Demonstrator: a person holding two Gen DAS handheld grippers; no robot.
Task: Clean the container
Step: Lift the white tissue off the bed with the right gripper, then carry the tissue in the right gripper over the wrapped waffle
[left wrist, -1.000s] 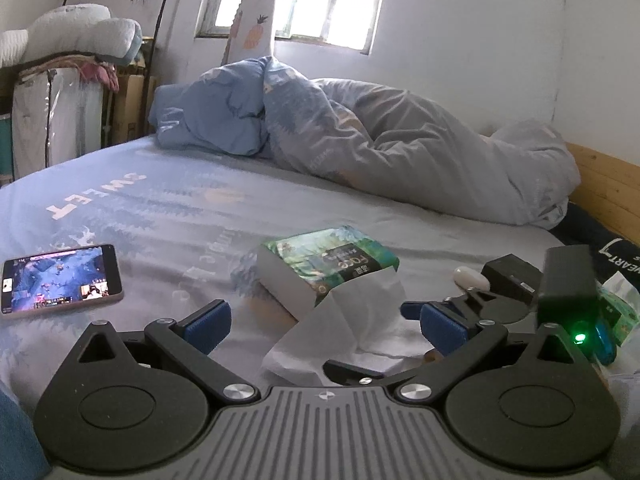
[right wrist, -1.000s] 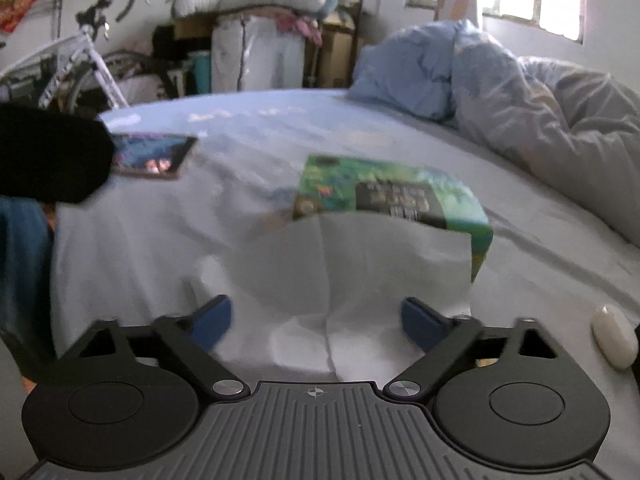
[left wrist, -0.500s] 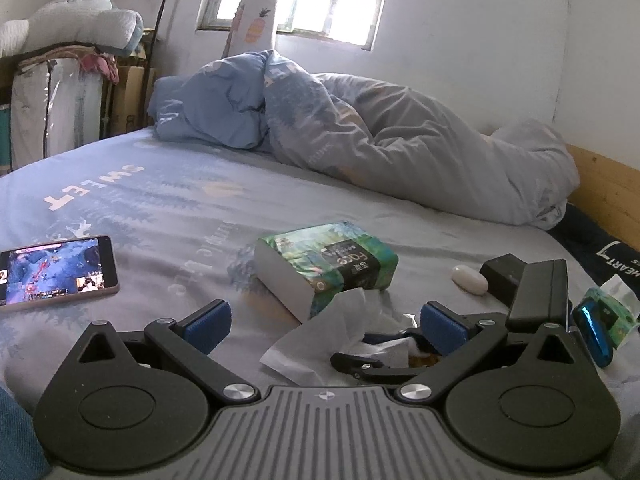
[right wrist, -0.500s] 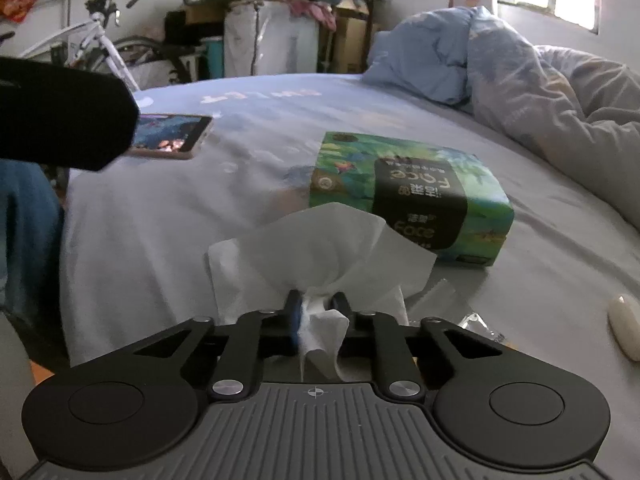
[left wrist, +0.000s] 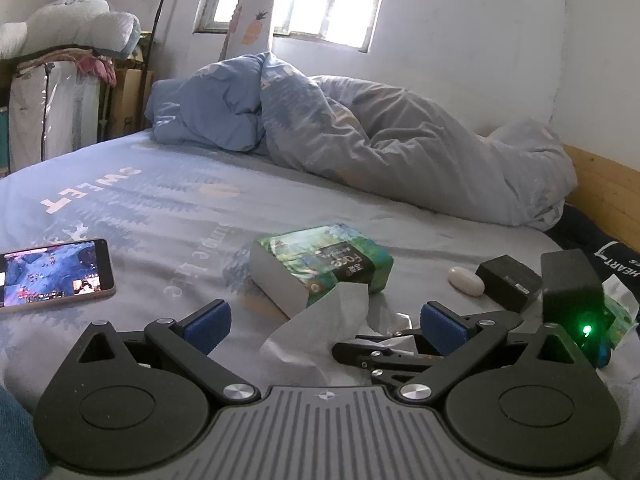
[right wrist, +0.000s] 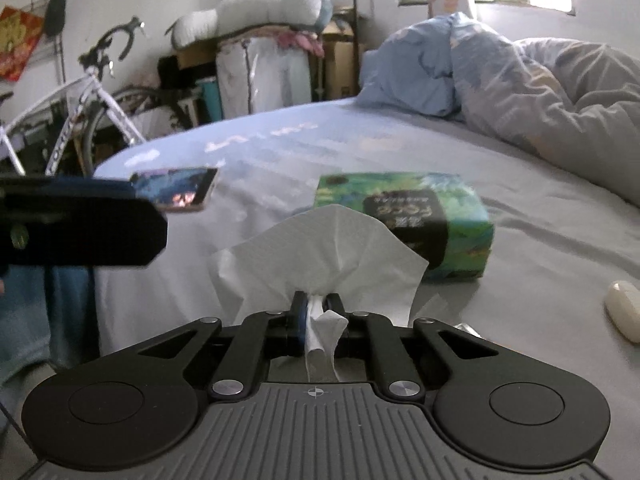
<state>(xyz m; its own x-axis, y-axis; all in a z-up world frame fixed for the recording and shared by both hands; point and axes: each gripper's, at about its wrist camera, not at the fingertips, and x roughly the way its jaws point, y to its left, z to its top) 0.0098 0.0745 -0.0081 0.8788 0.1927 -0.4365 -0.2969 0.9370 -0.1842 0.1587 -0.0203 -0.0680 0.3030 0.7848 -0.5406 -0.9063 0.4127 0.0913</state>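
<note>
My right gripper is shut on a white tissue that fans out above its jaws, held above the bed. The green tissue pack lies on the bed just beyond it. In the left wrist view my left gripper is open and empty, its blue pads wide apart; the tissue and the right gripper sit between and just past them, with the tissue pack behind. A clear crinkled object lies by the right gripper, mostly hidden; I cannot tell whether it is the container.
A phone with a lit screen lies on the bed at the left. A white oval case, a black box and a green packet lie at the right. A rumpled duvet fills the far side. A bicycle stands beyond the bed.
My right gripper shut on the tissue a second ago and has since lifted it slightly, swinging left. My left gripper stays open and has barely moved.
</note>
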